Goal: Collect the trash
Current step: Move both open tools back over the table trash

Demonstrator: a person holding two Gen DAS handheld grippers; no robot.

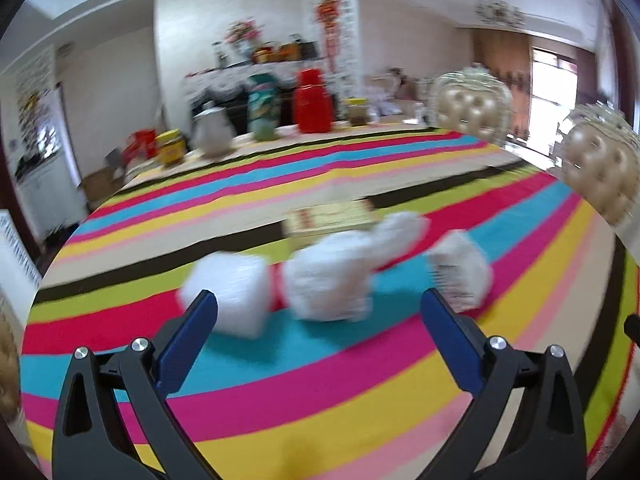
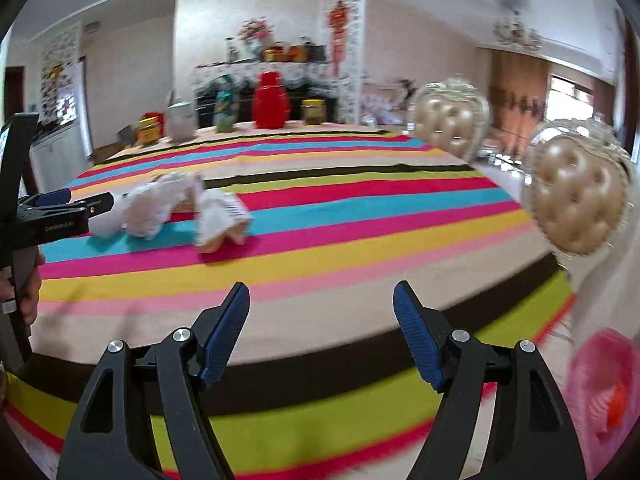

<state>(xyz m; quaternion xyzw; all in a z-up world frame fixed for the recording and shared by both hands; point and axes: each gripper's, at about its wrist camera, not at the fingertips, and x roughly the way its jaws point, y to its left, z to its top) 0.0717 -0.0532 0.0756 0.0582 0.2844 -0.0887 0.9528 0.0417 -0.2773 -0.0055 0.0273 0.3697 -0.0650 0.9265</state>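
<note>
Roughly four blurred paper wads (image 1: 326, 280); two chairs (image 2: 452, 120).

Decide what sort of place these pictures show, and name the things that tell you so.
Probably a dining or living room in a home: a large table under a striped tablecloth, padded dining chairs beside it, and a sideboard with flowers and jars along the back wall.
</note>
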